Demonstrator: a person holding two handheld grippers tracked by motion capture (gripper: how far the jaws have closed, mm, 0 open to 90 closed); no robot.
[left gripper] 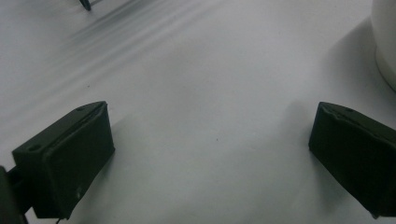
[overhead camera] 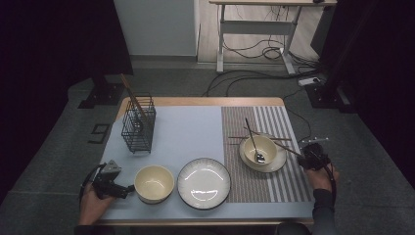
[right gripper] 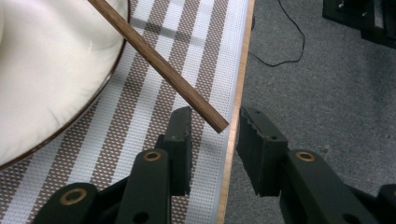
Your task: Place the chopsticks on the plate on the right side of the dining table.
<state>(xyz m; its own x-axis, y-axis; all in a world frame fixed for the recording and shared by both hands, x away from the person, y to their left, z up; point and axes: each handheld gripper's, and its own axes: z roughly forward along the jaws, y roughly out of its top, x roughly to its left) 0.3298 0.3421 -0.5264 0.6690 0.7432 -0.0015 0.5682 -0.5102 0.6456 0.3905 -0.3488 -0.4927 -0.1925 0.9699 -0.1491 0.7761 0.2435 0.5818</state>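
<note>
A wooden chopstick (right gripper: 159, 60) lies across the rim of a cream saucer (right gripper: 51, 79), its end hanging over the striped placemat (right gripper: 140, 116). My right gripper (right gripper: 215, 116) is open at the table's right edge, and the stick's tip lies between the jaws with neither pad touching it. From above, the right gripper (overhead camera: 305, 152) sits beside the saucer (overhead camera: 280, 164), which carries a bowl (overhead camera: 264, 146) and a spoon (overhead camera: 253, 139). Low over the blue mat (left gripper: 205, 60), my left gripper (left gripper: 212, 112) stands wide open and empty, just left of a cream bowl (overhead camera: 154, 182).
A striped-rim plate (overhead camera: 203, 182) sits at the front centre. A black wire basket (overhead camera: 138, 128) holding chopsticks (overhead camera: 132, 95) stands at the back left of the mat. A second chopstick (overhead camera: 235, 138) lies across the saucer. Grey floor and cables (right gripper: 299, 42) lie beyond the right edge.
</note>
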